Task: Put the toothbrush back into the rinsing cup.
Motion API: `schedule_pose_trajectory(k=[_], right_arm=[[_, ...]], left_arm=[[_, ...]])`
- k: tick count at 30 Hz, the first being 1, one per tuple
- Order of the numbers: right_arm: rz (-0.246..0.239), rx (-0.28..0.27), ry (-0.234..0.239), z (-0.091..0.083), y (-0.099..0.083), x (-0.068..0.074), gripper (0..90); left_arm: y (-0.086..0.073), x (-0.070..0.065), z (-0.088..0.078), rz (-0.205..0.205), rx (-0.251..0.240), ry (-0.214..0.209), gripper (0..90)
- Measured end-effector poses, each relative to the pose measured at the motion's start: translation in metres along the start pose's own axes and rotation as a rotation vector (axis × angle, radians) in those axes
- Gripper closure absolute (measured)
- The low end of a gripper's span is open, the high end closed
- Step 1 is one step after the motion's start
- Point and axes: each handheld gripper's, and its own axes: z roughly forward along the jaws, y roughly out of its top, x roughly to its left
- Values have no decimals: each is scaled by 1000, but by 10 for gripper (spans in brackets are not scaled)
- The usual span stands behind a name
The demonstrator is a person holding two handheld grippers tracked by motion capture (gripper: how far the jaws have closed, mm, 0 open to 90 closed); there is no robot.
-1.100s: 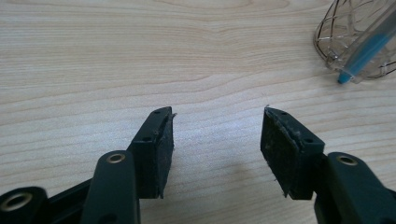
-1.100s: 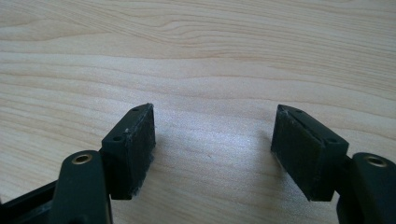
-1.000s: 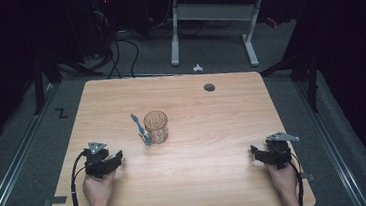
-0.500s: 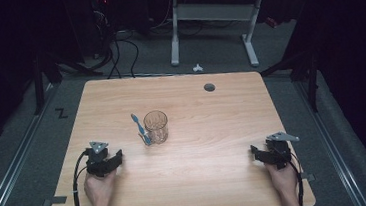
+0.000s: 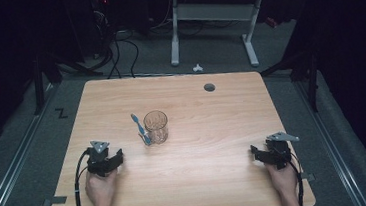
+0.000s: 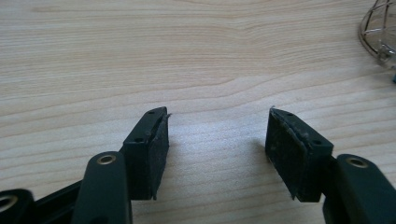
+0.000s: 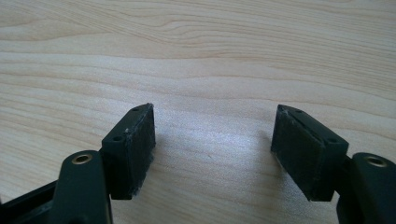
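Observation:
A clear patterned glass cup stands upright near the middle of the wooden table. A blue toothbrush lies flat just left of it, touching or nearly touching its base. My left gripper rests low at the near left, below the cup; its jaws have just been opening and stand wide apart with only bare wood between them. The cup's edge shows at the top right of the left gripper view. My right gripper sits at the near right, open, nothing between its jaws.
A round dark grommet hole lies near the table's far edge. Beyond the table stand a white desk frame and loose cables on the grey floor. A small white object lies on the floor behind the table.

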Motion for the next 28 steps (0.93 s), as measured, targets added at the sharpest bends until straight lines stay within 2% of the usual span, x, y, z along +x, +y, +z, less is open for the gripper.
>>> schedule_pose_trajectory(k=[28], right_arm=[[8, -1, -3, 0, 0, -1, 309]], left_arm=[[0, 0, 0, -1, 3, -1, 359]])
